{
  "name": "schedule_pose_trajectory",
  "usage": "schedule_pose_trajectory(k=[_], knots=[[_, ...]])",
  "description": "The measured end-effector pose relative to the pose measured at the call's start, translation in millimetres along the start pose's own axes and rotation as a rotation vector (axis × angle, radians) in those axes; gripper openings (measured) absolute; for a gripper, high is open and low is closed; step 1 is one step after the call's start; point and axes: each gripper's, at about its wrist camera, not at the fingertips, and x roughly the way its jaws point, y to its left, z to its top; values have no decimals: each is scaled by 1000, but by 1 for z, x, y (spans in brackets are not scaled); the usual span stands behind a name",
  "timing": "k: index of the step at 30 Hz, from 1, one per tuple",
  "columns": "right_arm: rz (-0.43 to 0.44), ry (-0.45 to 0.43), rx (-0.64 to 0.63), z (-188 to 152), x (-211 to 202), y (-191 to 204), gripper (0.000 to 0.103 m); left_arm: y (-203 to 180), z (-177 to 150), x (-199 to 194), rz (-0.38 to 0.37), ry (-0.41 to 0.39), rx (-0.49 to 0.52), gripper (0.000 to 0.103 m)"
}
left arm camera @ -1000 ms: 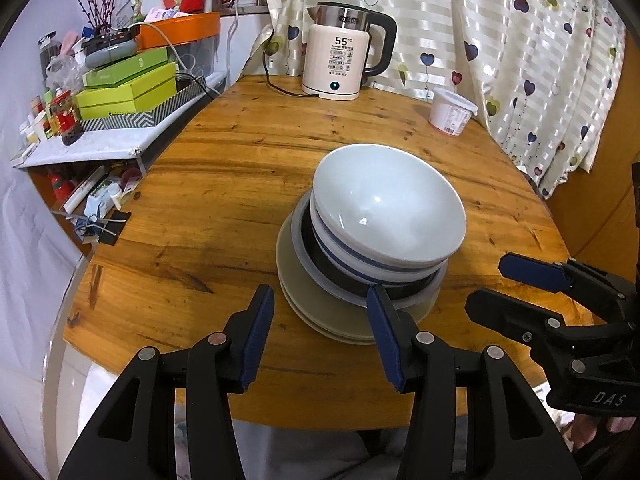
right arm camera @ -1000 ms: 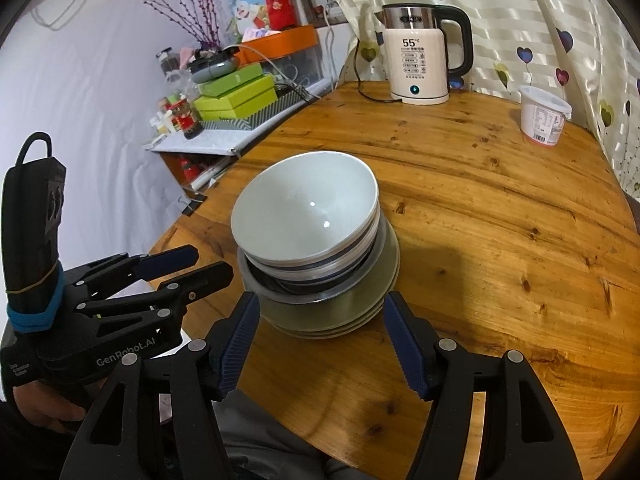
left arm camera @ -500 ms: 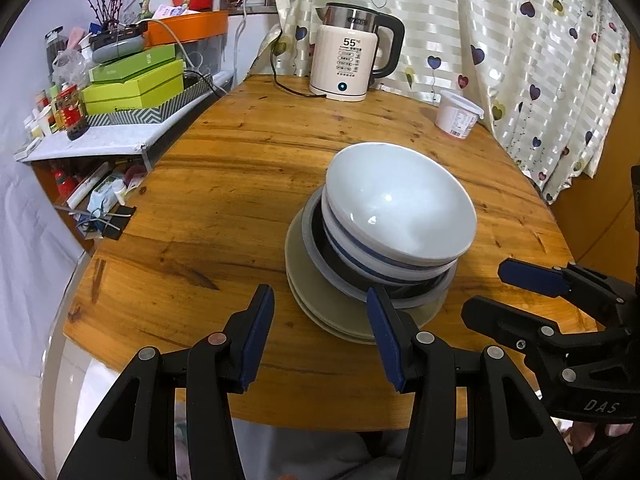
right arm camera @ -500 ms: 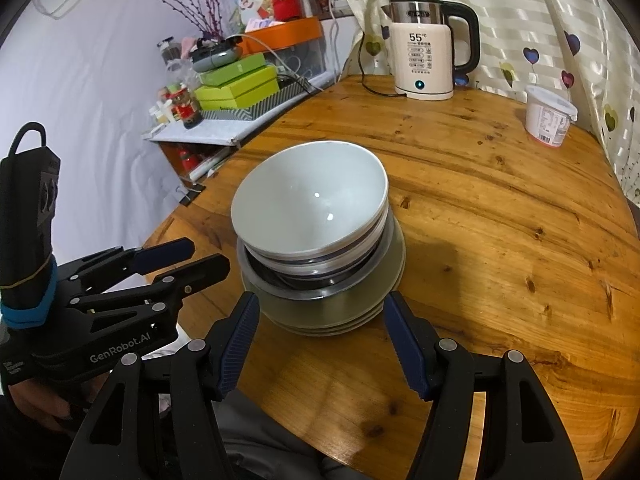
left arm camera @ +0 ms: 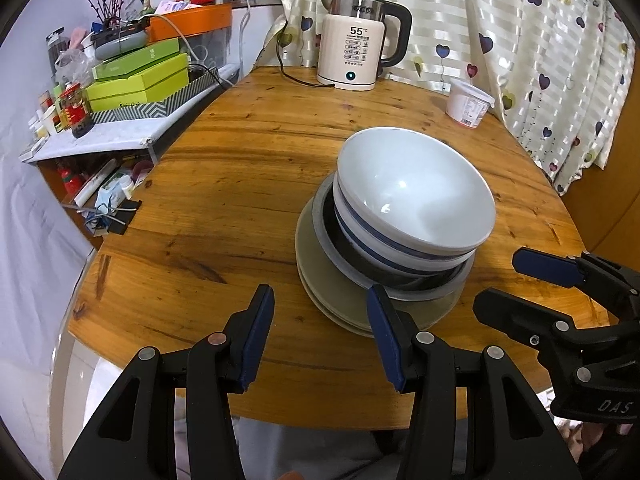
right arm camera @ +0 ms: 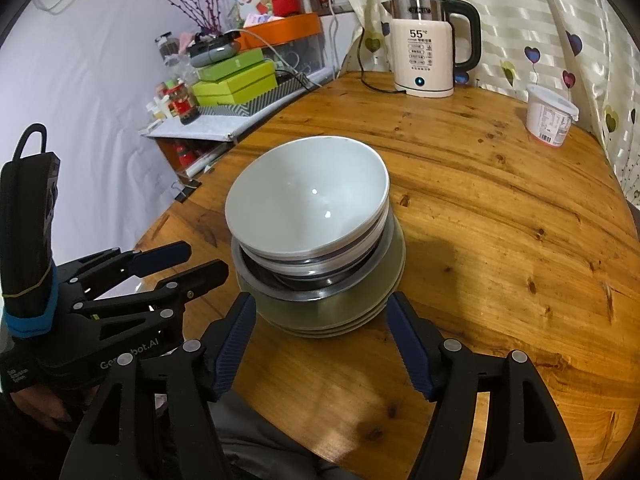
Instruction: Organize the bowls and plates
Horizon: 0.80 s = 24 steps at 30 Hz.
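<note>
stack: sitting near the front edge of the round wooden tabletop (left arm camera: 240,184), well apart from the kettle (left arm camera: 356,40) and the white tub (left arm camera: 468,102) at the far edge
top bowl (right arm camera: 308,208): white, glazed, tipping a bit to one side in the banded bowl (left arm camera: 372,240) under it, so probably sliding easily
lower layers: dark bowl in a grey dish (right arm camera: 316,292), then greenish plates (right arm camera: 340,320) at the bottom
handling: looking like ceramic, so stiff, breakable and heavy as a whole pile; probably lifting one piece at a time
grab spot: pinching the top bowl's rim at the near side, one finger inside and one outside, not squeezing the slick curved wall
left gripper (left arm camera: 320,332): fingers spread, holding nothing, hovering just short of the plates' near edge
right gripper (right arm camera: 322,342): fingers just been opening wider, nothing between them, straddling the stack's near side without touching
</note>
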Motion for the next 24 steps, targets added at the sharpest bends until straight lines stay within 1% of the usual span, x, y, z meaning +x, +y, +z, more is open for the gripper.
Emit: schedule_pose_trajectory(k=[14, 24], knots=[[1, 1, 0, 0, 1, -1, 69, -1, 1, 0, 7, 0, 1, 49], [0, 1, 0, 0, 1, -1, 70, -1, -2, 4, -11, 19, -19, 50]])
